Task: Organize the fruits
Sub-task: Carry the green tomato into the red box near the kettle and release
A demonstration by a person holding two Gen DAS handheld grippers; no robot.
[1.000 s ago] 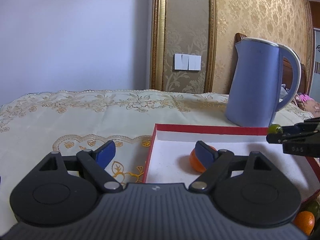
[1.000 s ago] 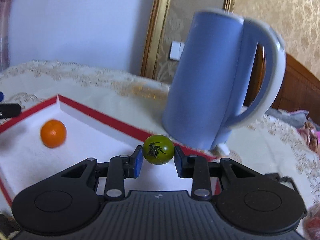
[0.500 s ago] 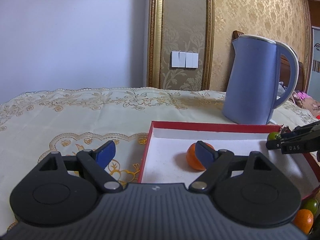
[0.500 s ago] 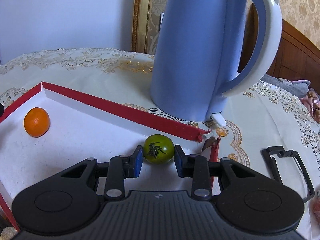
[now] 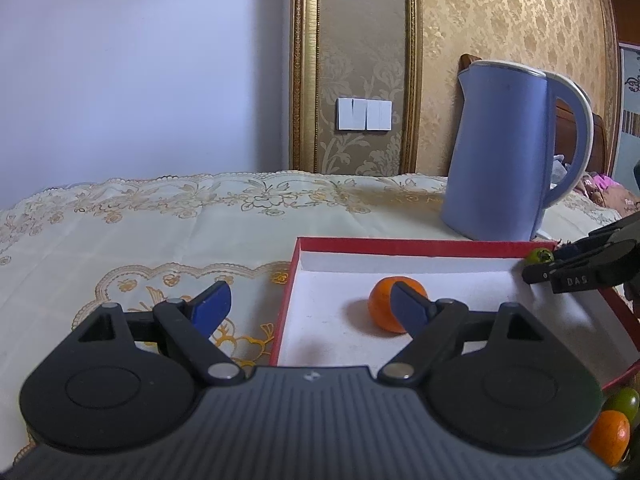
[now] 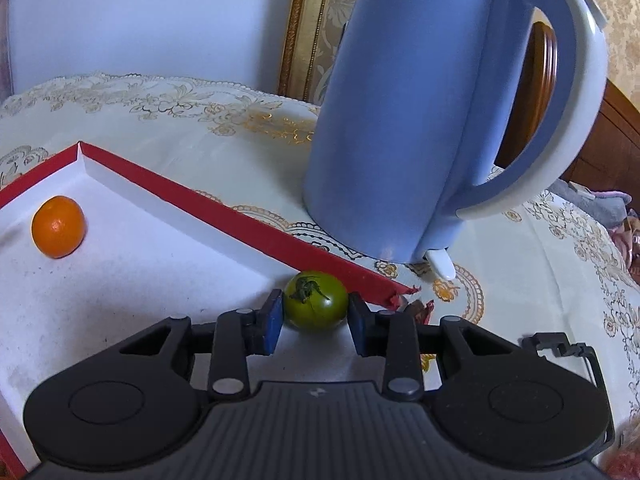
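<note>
A shallow box with red rim and white inside lies on the embroidered cloth. One small orange rests inside it. My right gripper is shut on a small green tomato, low over the box's far right corner, near the torn rim. From the left wrist view that gripper enters from the right edge. My left gripper stands open and empty, straddling the box's left wall, its right pad in front of the orange.
A tall blue kettle stands just behind the box's far right corner. Outside the box at its near right lie another orange and a green fruit. A black clip lies on the cloth to the right.
My right gripper has carried the green tomato down and toward the box's far right corner, tilting further downward. The left gripper has stayed where it was, open.
</note>
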